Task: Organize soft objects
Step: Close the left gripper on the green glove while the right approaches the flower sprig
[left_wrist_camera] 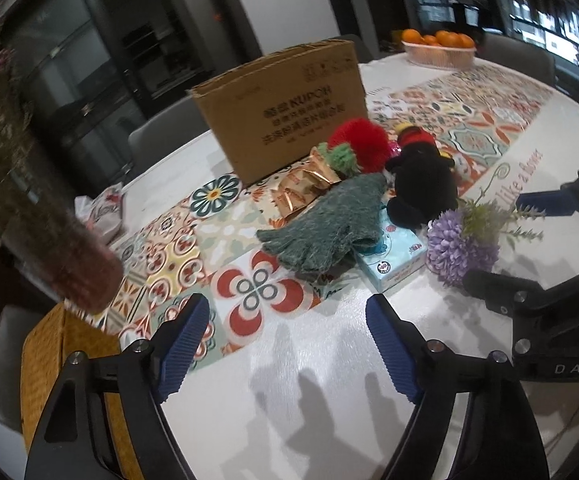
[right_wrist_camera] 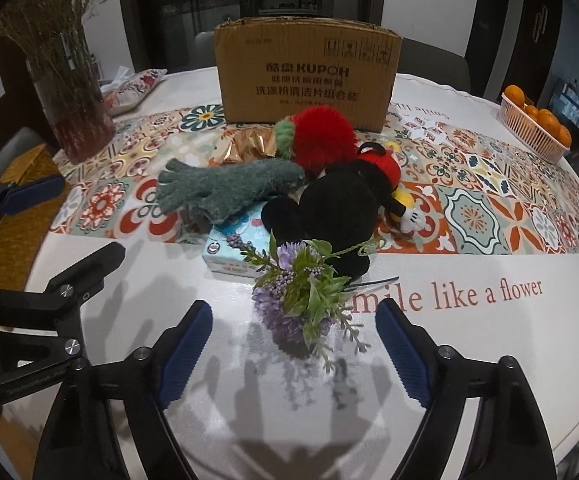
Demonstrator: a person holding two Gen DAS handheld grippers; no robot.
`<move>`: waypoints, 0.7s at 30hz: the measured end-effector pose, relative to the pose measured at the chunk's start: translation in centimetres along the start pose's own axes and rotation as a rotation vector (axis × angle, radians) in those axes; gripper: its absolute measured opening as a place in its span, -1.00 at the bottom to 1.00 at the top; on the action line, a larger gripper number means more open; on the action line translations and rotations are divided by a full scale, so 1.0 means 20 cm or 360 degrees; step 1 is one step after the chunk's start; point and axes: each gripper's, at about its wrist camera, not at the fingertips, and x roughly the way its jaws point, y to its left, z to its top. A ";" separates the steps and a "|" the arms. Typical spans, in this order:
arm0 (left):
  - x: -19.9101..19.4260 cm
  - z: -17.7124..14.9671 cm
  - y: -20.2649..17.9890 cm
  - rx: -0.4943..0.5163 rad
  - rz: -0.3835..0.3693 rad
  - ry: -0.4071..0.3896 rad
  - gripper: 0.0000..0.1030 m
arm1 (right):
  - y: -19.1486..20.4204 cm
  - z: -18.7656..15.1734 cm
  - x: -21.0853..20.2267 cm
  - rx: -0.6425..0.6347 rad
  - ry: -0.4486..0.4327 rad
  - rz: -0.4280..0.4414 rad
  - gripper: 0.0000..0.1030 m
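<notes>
Both tongs, left (left_wrist_camera: 287,344) and right (right_wrist_camera: 294,354), hover wide and empty before the box (right_wrist_camera: 308,76); next, likely grasping the glove (right_wrist_camera: 225,190).

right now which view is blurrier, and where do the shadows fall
Left wrist view: softer, with motion smear on the brown cardboard box and the dried-grass vase. Right wrist view: sharper, the box print is readable. Both views: gripper shadows fall on the white tablecloth toward the camera, and the fisheye bends the table edge.
</notes>
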 end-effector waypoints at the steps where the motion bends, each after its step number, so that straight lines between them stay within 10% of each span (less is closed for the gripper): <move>1: 0.02 0.00 -0.01 0.0025 -0.0005 -0.0005 0.54 | 0.01 0.00 0.01 -0.0018 -0.0013 -0.0021 0.59; 21: 0.32 0.07 -0.13 0.0429 -0.0060 -0.0102 -0.21 | 0.03 0.05 0.14 -0.0055 0.0019 -0.0079 0.13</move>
